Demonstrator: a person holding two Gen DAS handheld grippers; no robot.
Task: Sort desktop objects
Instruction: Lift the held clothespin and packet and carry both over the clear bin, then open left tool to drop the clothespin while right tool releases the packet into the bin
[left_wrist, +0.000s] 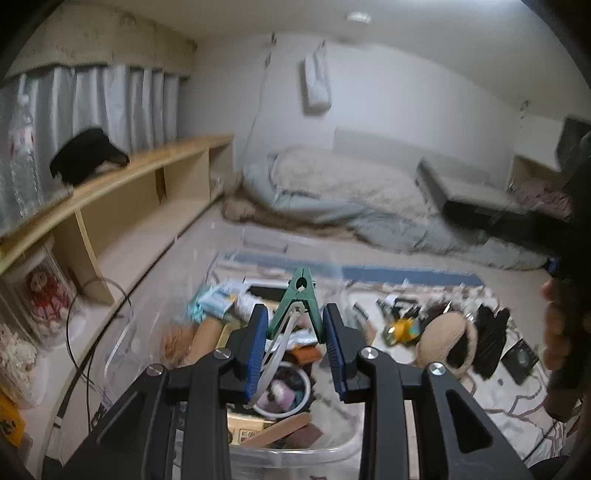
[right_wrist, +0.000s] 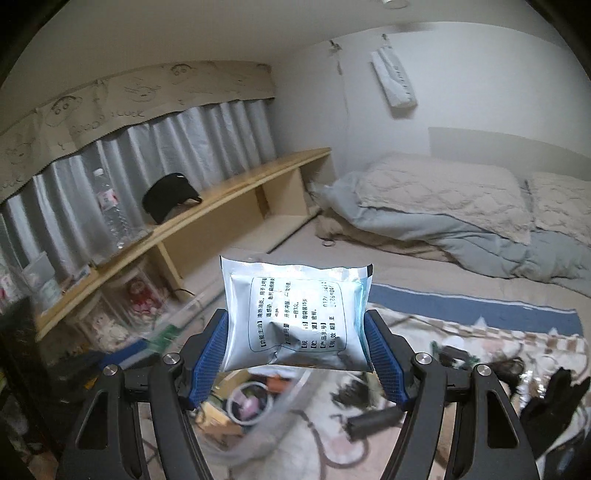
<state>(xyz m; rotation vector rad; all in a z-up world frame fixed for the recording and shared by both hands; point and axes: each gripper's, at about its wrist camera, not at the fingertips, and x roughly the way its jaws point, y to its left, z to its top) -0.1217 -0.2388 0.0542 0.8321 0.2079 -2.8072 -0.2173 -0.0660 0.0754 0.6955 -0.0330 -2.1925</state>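
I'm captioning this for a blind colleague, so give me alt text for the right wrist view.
The right tongs hold a silver foil packet printed with Chinese text, lifted above a clear bin of small items. Behind are a wooden shelf, grey curtains and rumpled bedding.

We are in a lived-in bedroom of a home: at about two o'clock in the right wrist view a rumpled grey-blue quilt (right_wrist: 476, 240) and beige pillows (right_wrist: 439, 199) lie on low bedding against a white wall. At ten o'clock we see a long, low wooden shelf (right_wrist: 236, 192) running under silver-grey curtains (right_wrist: 177, 147) with a cartoon-printed valance (right_wrist: 129, 96), and a doll (left_wrist: 46, 295) sits beneath the shelf at nine o'clock in the left wrist view. Toward six o'clock we find a patterned rug (left_wrist: 509, 410) strewn with small household clutter and a clear plastic bin (left_wrist: 295, 458) full of odds and ends.
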